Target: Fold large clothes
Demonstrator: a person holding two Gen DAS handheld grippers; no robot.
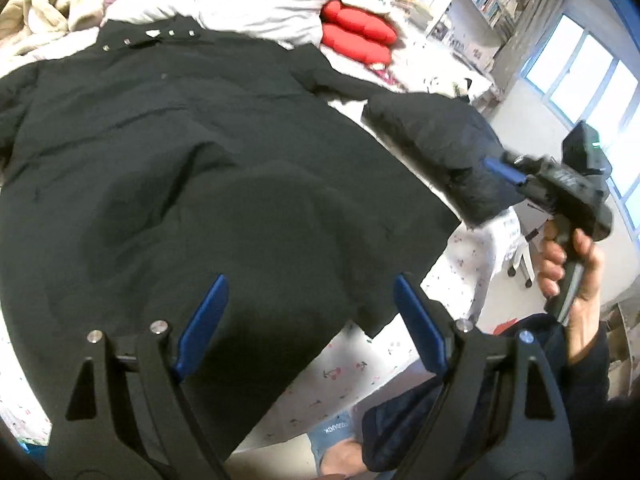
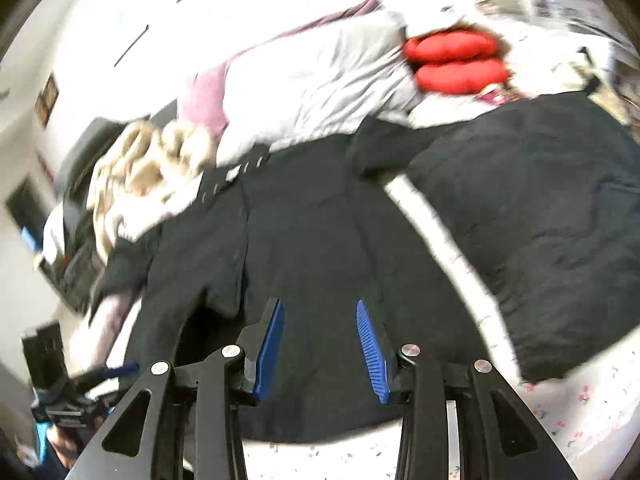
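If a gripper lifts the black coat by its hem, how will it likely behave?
The black coat would probably drape and sag, since it lies flat with soft creases. Its puffy sleeve suggests padding, so likely bulky yet fairly light. One pinch point probably won't carry it evenly.

Left gripper [image 1: 308,320] pointed steeply downward, jaws spread wide, nothing between the blue pads [image 1: 204,320]. Right gripper [image 2: 320,348] also angled down, jaws partly apart, pads [image 2: 370,350] bare and gripping nothing. From the left wrist camera, the right hand [image 1: 568,268] was wrapped round its gripper's handle, dark sleeve [image 1: 560,344] at the wrist. Right wrist view was motion-blurred.
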